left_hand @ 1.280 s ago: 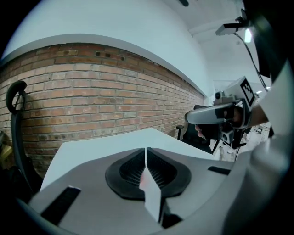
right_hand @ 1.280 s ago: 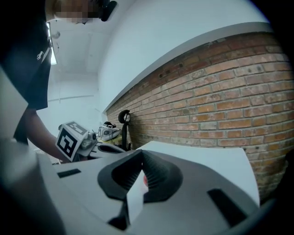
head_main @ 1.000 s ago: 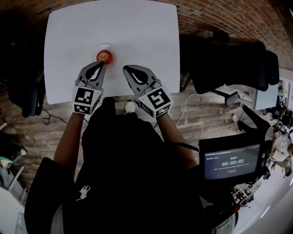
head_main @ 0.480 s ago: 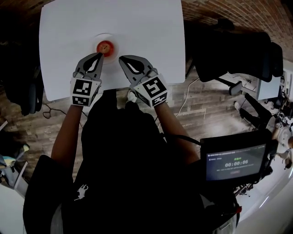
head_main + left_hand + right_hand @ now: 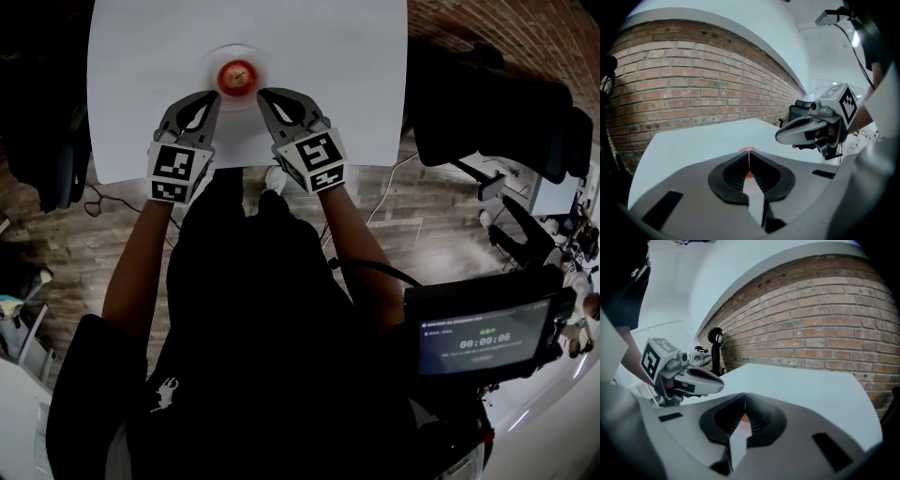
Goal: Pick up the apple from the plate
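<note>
A red apple [image 5: 235, 77] sits on a small white plate [image 5: 210, 62] on the white table [image 5: 319, 56] in the head view. My left gripper [image 5: 214, 95] is just below and left of the apple, its jaws shut with nothing between them. The right gripper [image 5: 262, 94] is just below and right of the apple, also shut and empty. Both tips lie at the plate's near rim, apart from the apple. In the left gripper view a sliver of the apple [image 5: 748, 150] peeks over the shut jaws; the right gripper view shows the apple [image 5: 745, 418] through the gap behind its shut tips.
A brick wall [image 5: 693, 79] stands beyond the table's far edge. Dark chairs [image 5: 497, 112] stand to the table's right and another [image 5: 56, 169] to its left. A screen [image 5: 483, 337] sits low at the right. The near table edge [image 5: 244, 169] runs under my wrists.
Both grippers have moved forward and down toward the plate. Their tips now flank the apple's near side, where a second ago they were short of it. Both stayed shut.
</note>
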Demonstrator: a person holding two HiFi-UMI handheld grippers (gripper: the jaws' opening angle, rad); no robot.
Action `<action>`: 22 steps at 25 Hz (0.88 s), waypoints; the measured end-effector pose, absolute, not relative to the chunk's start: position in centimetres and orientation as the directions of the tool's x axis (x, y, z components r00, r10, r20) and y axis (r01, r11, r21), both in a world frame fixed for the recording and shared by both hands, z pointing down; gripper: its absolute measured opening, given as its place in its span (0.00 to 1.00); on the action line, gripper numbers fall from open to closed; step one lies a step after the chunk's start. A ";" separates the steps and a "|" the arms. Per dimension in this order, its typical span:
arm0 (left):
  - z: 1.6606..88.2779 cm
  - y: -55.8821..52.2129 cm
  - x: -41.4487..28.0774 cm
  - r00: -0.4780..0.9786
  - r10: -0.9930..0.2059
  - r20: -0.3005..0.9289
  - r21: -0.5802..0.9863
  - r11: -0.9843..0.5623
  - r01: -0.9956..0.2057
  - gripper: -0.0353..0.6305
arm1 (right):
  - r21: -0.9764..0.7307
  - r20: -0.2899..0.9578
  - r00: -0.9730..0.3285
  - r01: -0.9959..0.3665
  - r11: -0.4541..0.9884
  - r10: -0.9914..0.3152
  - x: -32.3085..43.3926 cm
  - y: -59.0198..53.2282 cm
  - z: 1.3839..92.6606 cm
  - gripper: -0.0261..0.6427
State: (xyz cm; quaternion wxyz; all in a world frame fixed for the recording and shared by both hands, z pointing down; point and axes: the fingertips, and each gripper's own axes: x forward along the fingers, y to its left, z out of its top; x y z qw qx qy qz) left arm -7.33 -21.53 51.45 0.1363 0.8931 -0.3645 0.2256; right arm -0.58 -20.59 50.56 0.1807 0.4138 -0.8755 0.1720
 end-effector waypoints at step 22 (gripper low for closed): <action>52.7 -21.1 -9.9 0.620 -0.591 0.517 0.089 -0.683 -0.725 0.06 | -0.114 0.522 -0.540 -0.811 0.573 -0.660 -1.3 -21.2 54.1 0.13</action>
